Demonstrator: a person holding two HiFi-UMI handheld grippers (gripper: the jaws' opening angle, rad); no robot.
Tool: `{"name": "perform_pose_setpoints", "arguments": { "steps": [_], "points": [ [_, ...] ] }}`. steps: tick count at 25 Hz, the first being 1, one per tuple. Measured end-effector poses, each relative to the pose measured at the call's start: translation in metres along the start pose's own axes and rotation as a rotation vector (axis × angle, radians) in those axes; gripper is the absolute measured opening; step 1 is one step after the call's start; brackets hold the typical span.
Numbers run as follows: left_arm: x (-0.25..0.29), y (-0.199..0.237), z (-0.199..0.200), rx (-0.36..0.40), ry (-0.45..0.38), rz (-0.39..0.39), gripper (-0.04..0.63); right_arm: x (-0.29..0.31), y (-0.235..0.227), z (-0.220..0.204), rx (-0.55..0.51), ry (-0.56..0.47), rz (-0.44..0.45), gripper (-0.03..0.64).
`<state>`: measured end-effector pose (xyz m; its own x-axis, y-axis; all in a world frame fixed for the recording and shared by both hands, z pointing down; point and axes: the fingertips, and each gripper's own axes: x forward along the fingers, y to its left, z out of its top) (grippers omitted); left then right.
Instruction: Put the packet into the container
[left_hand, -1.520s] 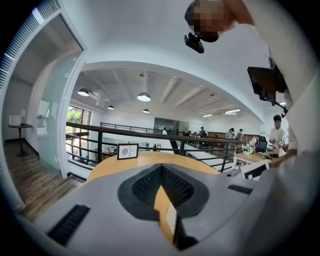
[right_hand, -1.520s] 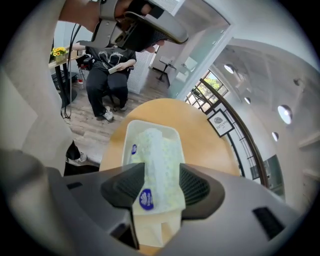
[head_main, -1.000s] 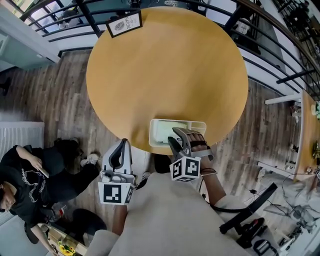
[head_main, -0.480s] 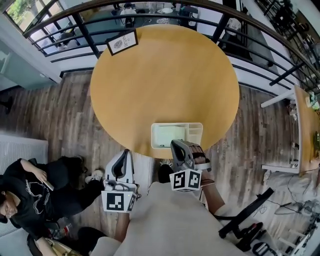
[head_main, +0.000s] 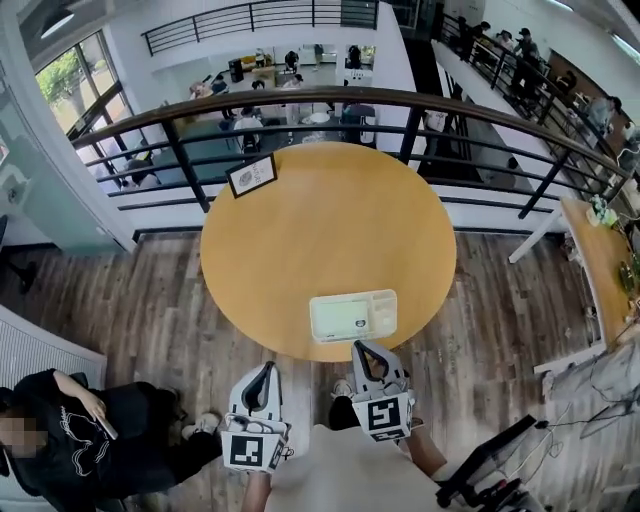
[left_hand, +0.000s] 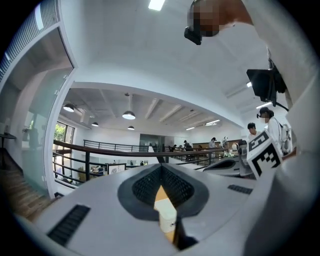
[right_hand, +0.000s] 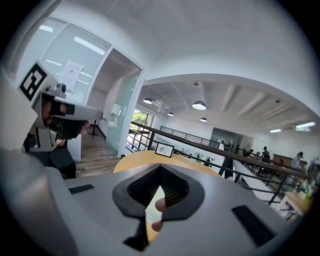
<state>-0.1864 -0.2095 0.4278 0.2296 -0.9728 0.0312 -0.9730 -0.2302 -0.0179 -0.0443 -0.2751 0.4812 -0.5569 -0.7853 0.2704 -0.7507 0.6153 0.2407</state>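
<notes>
Right gripper (head_main: 364, 356), jaws pressed together on nothing, and left gripper (head_main: 264, 378), likewise closed and empty, hang off the round table's (head_main: 330, 220) near edge. They are apparently done, since the pale packet (head_main: 338, 319) lies in the left compartment of the white container (head_main: 353, 294) just beyond.

Left gripper (head_main: 266, 370): pale grey moulded shell, black ribbed pads (left_hand: 145, 187) set in a V-shaped notch, black slotted strip (left_hand: 70, 225) on the housing. It carries a white left cube (head_main: 250, 450) printed with black square markers. Right gripper (head_main: 362, 350): matching grey shell, black ribbed right pads (right_hand: 173, 188), black slot (right_hand: 252, 225) and a marked right cube (head_main: 385, 415). Wearer: light beige top (head_main: 340, 480).
</notes>
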Motion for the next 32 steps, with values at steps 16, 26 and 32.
{"name": "perform_pose_setpoints", "arguments": {
  "steps": [16,26,32],
  "points": [
    [-0.082,-0.071,-0.01,0.038,-0.045,-0.143,0.005,-0.126,0.037,-0.022,0.172,-0.054,-0.122,0.003],
    [-0.094,-0.09,-0.013,0.058,-0.037,-0.198,0.005,-0.149,0.054,-0.017,0.201,-0.087,-0.119,0.002],
    [-0.086,-0.086,-0.017,0.052,-0.033,-0.184,0.005,-0.14,0.049,-0.016,0.182,-0.084,-0.113,0.002]
  ]
}}
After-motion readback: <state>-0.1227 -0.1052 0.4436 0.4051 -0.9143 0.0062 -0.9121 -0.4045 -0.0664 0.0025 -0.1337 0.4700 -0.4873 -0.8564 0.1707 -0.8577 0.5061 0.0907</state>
